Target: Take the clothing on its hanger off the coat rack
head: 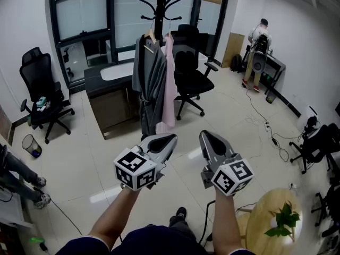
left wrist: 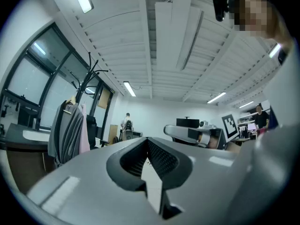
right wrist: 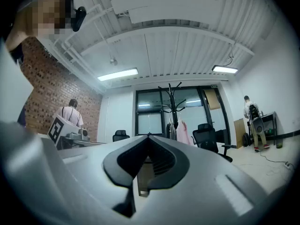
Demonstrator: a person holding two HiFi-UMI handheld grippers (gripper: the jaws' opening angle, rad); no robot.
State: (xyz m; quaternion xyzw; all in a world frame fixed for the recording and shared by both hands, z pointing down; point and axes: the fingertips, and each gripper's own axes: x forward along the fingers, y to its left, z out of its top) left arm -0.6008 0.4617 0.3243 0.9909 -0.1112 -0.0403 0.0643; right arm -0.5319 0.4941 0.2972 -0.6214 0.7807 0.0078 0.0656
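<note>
The left tool (head: 168, 138) and right tool (head: 205, 135), grey moulded shells, hold their ribbed jaws together, empty. Only the head view shows the glossy tiled floor (head: 239, 121). Beyond, a limp grey robe (head: 149, 84) and a pink garment (head: 169, 84) hang from the black branched coat rack (head: 161, 4).

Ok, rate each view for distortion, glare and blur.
Head view: fisheye bows the walls; lamp glare streaks the floor. Left gripper view: dark round vignette, left gripper soft up close, coat rack sharp. Right gripper view: same vignette, ceiling lamp bright.
</note>
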